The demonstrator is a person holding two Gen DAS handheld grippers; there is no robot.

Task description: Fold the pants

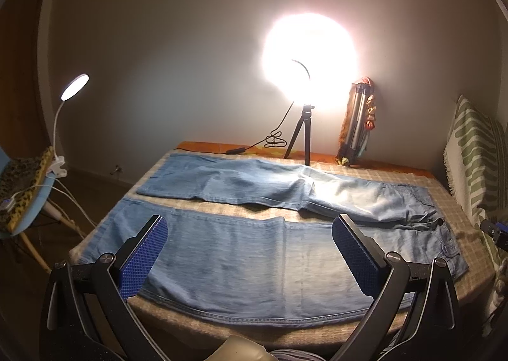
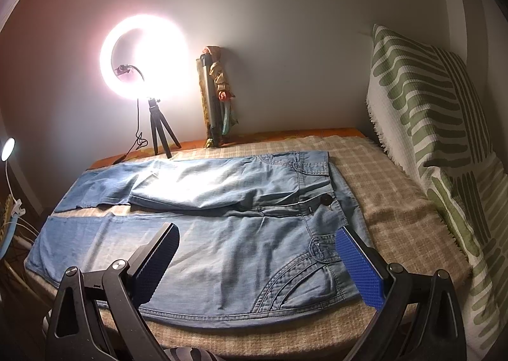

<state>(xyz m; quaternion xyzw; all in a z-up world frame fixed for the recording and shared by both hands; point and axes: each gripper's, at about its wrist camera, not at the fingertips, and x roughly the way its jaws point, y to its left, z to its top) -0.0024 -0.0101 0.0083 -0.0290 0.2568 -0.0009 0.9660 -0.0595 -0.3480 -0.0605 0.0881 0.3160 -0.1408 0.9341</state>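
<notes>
The left gripper hangs spread wide above the near leg of the jeans, its blue pads clear of the cloth and holding nothing. The right gripper is likewise spread wide and empty, over the near hip and its curved pocket seams.

The jeans lie flat and unfolded on the checked blanket, legs to the left, waistband to the right, with a strip of blanket showing between the two legs. Only the left view takes in both hems and the chair with a clip lamp off the bed's left side. Only the right view shows the dark button at the waist, the far leg's wrinkled fold, and the full green-striped pillow leaning at the right.

The near seam runs close to the bed's front edge; the hems reach almost to the left edge. Bare blanket lies open between waistband and pillow. Behind the far leg, by the wall, stand the ring light on its tripod and a wrapped bundle.
</notes>
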